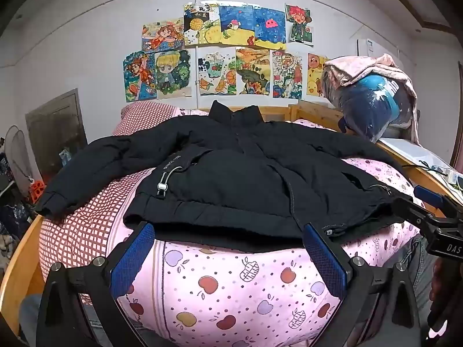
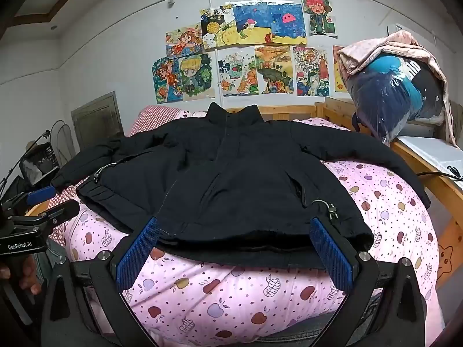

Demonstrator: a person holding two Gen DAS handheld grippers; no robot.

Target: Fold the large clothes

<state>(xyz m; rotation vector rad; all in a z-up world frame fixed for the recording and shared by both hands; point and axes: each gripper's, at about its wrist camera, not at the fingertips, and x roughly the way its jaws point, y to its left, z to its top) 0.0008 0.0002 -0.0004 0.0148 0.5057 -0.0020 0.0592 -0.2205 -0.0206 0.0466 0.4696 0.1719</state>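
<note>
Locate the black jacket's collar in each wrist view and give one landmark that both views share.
Left wrist view: the collar stands upper centre, at the jacket's far end, below the drawings.
Right wrist view: the collar sits upper centre, before the wooden headboard.
Shared landmark: the drawing of a blond-haired figure on the wall.

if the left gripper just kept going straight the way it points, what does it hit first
Most likely the bottom hem of the black padded jacket, which lies directly ahead between the open blue-padded fingers of the left gripper, spread flat on the pink apple-print quilt.
</note>
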